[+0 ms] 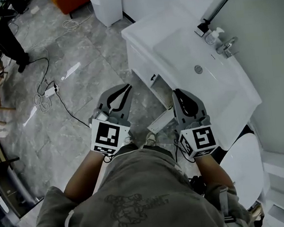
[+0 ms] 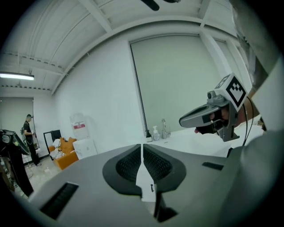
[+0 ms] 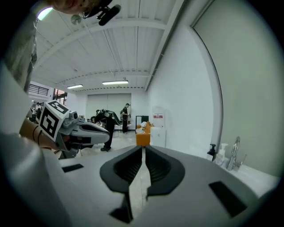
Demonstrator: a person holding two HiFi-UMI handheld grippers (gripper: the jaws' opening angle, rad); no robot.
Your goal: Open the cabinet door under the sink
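In the head view a white vanity with a sink basin [image 1: 191, 57] fills the upper right. Below its front edge a white cabinet door [image 1: 160, 120] stands swung out over the floor. A small dark handle [image 1: 152, 77] shows on the cabinet front further back. Both grippers are held up level in front of me, well above the door. My left gripper [image 1: 127, 87] [image 2: 142, 148] is shut and empty. To its right, beside the vanity's edge, my right gripper [image 1: 175, 91] [image 3: 143, 148] is also shut with nothing between the pads.
A faucet [image 1: 227, 46] and a soap bottle [image 1: 213, 34] stand at the back of the sink. Cables [image 1: 48, 91] trail over the grey tiled floor at left. An orange box [image 1: 70, 0] and a white unit [image 1: 107, 5] stand at the top. People [image 3: 126, 117] stand far off.
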